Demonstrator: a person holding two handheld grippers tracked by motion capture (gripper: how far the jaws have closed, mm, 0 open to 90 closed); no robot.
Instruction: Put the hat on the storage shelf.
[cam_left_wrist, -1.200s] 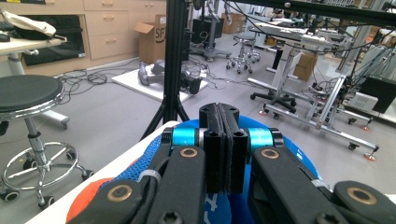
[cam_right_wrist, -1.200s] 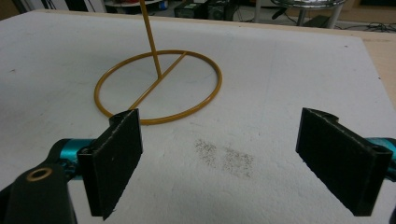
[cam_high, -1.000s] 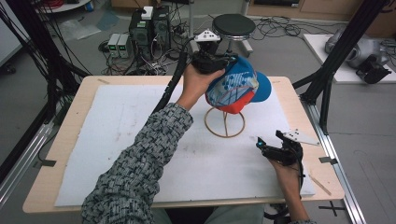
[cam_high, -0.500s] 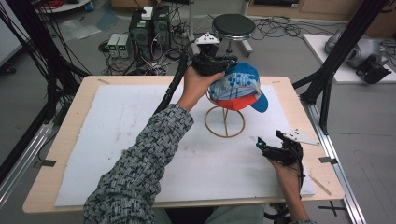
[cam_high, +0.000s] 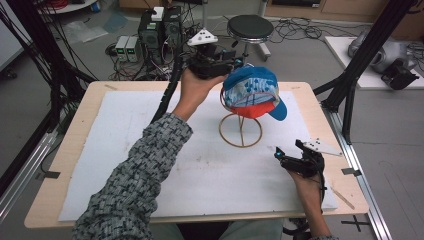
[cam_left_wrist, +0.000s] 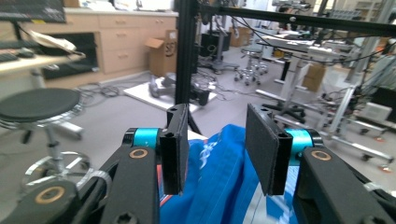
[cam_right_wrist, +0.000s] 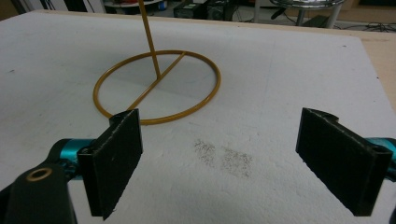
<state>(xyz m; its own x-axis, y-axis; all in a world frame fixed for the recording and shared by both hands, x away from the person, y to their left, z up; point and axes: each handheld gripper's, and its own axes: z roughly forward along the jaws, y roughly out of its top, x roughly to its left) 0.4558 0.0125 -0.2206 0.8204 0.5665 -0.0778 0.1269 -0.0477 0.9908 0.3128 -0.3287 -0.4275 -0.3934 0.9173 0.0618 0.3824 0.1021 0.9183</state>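
Observation:
A blue cap with an orange-red front and blue brim sits on top of a gold wire stand at the middle back of the white mat. My left gripper hovers at the cap's back left; its jaws have just been opening. In the left gripper view the blue cap fabric lies low between the jaws of the left gripper, with the pads off it. My right gripper rests at the mat's front right, open and holding nothing. The right gripper faces the stand's ring base.
A white mat covers most of the wooden table. A black stool and electronics boxes stand on the floor behind the table. Black frame posts rise at the right edge.
The cap went from tilted in the left gripper to sitting on the stand with its brim to the front right. The left jaws opened and drew back left. The right gripper stayed put.

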